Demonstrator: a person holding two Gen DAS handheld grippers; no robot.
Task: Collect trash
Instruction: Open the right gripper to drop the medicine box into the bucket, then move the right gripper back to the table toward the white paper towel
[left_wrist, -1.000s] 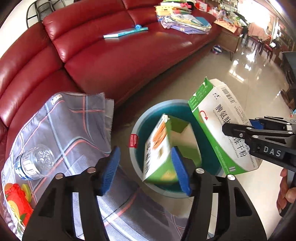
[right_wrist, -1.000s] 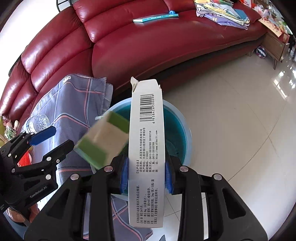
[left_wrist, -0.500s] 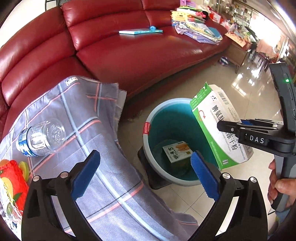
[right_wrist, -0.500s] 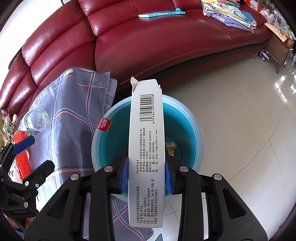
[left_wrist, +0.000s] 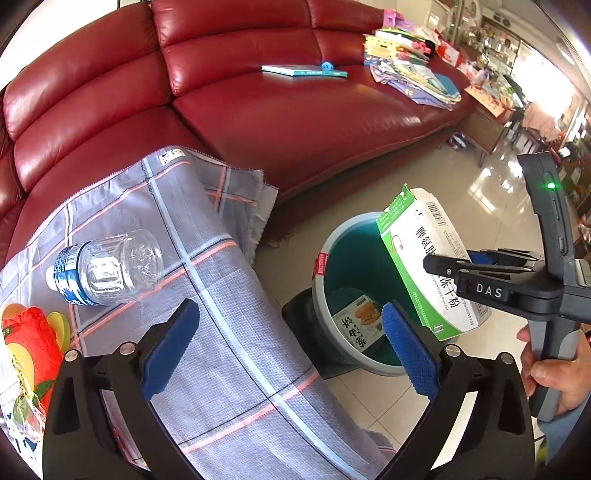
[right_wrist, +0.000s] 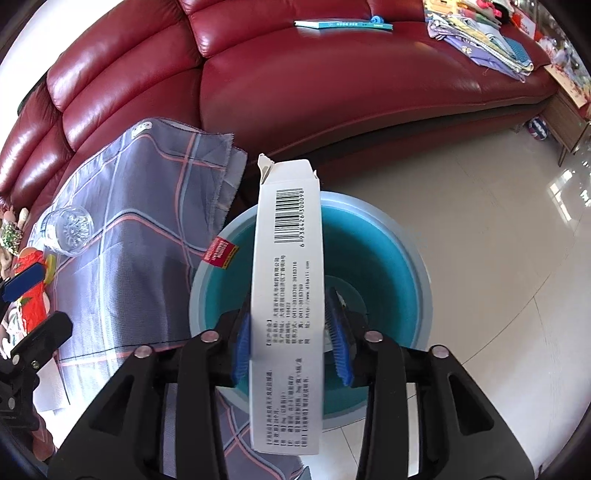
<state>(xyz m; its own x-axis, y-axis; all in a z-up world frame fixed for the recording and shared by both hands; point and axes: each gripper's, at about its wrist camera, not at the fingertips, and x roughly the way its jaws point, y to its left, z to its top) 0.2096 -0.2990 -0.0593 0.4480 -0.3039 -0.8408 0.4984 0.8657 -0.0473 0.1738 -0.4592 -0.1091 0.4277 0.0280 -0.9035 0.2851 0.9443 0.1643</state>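
1. Right wrist view: the white carton is a tall, narrow medicine box, white on the facing side with a barcode near the top and small black print below. Its top flap is open and torn at the left corner.
2. The left wrist view shows the same carton with a green edge band, a red arrow mark and large black characters on its broad face.
3. The carton stands upright directly above the blue bin, which sits on the tiled floor just right of the plaid cloth.
4. A second, smaller box, white with an orange picture, lies inside the bin at its bottom.
5. The right gripper is opening. The carton is between its fingers; a gap shows at the right blue pad, and the left pad lies at the carton's edge, contact uncertain.
6. The left gripper has its fingers spread wide with nothing between them. It hangs over the near edge of the cloth, with the bin beyond its right finger.
7. A clear plastic bottle with a blue label lies on its side on the cloth, left of the bin.
8. A red and orange wrapper lies at the near left edge.
9. The red leather sofa fills the far side.
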